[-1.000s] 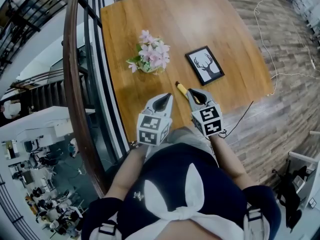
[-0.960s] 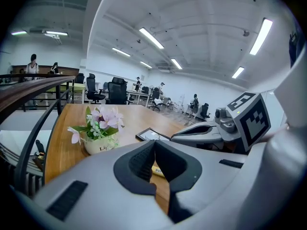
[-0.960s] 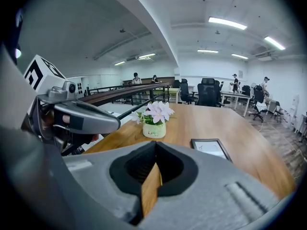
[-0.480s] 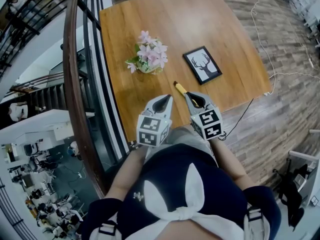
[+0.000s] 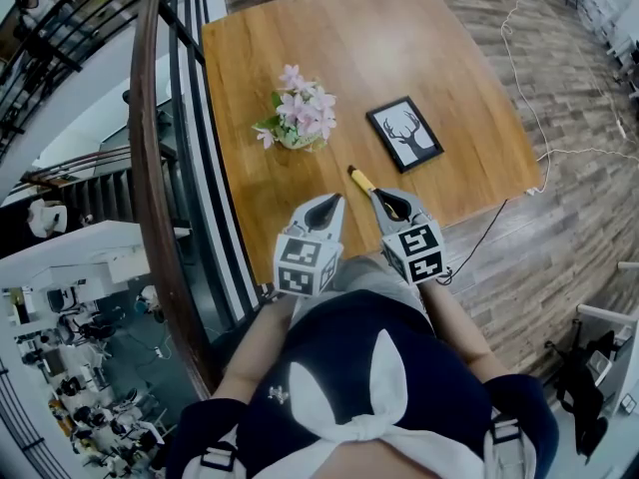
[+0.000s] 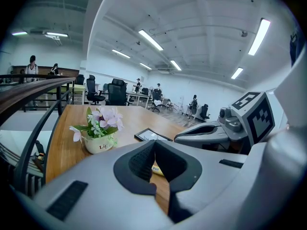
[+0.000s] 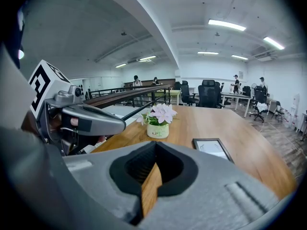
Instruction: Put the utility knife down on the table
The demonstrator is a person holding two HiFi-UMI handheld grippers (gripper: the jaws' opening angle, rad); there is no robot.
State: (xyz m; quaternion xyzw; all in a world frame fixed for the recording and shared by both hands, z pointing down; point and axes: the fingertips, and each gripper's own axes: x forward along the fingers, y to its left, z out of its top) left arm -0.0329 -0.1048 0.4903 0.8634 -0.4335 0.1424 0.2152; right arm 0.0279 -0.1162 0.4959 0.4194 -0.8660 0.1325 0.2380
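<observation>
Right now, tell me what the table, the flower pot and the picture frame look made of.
Table: wood or veneer, visible grain, soft sheen. Flower pot: smooth white, probably glazed ceramic, possibly plastic. Picture frame: thin black border, matte; wood or plastic, cannot tell.

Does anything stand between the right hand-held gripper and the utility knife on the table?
Nothing visible does. The utility knife lies on the bare table just ahead of the right hand-held gripper, whose jaws are shut and empty. The flower pot and the picture frame sit farther off, to either side.
</observation>
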